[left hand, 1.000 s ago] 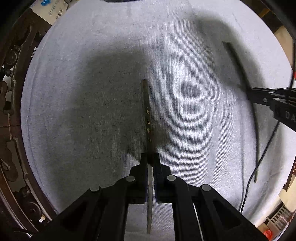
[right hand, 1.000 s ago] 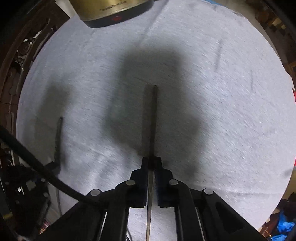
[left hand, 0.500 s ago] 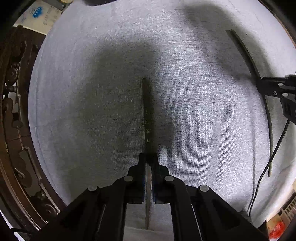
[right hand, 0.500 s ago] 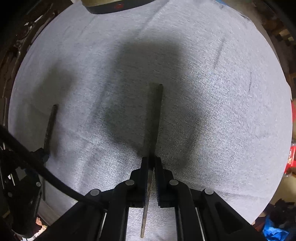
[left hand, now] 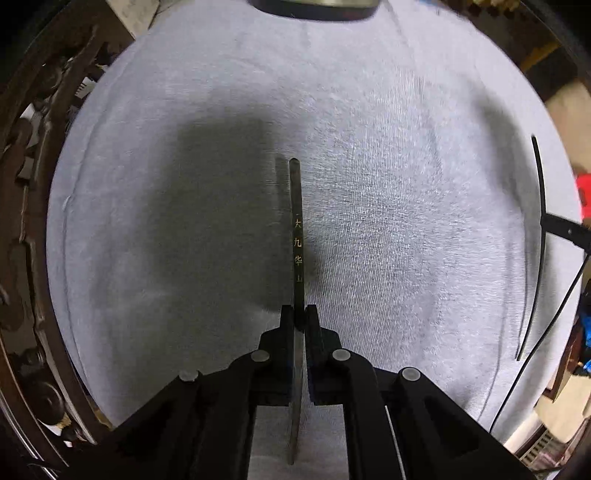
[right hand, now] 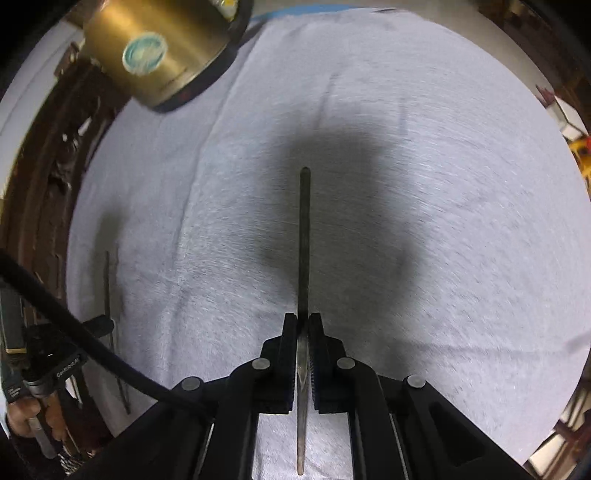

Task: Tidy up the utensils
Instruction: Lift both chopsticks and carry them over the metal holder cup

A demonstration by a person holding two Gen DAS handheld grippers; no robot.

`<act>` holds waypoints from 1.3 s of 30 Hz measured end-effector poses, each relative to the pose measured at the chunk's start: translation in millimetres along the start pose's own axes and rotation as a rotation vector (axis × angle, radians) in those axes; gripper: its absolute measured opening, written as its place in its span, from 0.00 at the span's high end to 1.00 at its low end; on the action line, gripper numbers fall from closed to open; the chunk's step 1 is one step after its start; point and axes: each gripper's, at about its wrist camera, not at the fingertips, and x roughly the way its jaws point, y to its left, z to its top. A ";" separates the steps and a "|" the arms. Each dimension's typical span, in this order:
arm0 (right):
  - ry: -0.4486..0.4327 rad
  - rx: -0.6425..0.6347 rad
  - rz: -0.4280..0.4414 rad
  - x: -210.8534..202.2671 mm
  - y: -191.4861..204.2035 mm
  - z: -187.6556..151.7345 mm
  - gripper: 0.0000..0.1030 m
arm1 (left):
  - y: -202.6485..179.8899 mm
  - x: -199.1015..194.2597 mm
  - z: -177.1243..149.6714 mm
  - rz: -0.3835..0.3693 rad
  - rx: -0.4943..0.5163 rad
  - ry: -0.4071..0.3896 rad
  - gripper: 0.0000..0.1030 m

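Observation:
My left gripper is shut on a dark chopstick with gold characters, held lengthwise above the grey cloth. My right gripper is shut on a second dark chopstick, also pointing forward above the cloth. In the left wrist view the right gripper's chopstick shows at the far right edge. In the right wrist view the left gripper's chopstick shows at the far left.
A brass-coloured round container stands at the cloth's far edge; its base shows in the left wrist view. Carved dark wood furniture borders the cloth on the left. A black cable crosses the lower left.
Both grippers, still holding their chopsticks, have moved forward toward the brass container, which now shows larger. The two chopsticks sit farther apart in each view.

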 end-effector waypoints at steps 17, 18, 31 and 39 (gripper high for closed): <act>-0.291 0.086 0.079 -87.7 -36.2 -52.4 0.93 | 39.0 -77.5 -69.0 -0.138 -0.189 -0.289 0.95; -0.303 0.097 0.091 -91.8 -40.5 -56.4 0.93 | 51.0 -88.9 -73.5 -0.150 -0.199 -0.300 0.95; -0.519 0.218 0.199 -147.8 -82.9 -130.3 0.93 | 100.5 -166.6 -152.1 -0.255 -0.373 -0.563 0.95; -0.684 0.288 0.295 -179.1 -93.9 -188.6 0.93 | 101.7 -194.8 -213.9 -0.282 -0.426 -0.725 0.95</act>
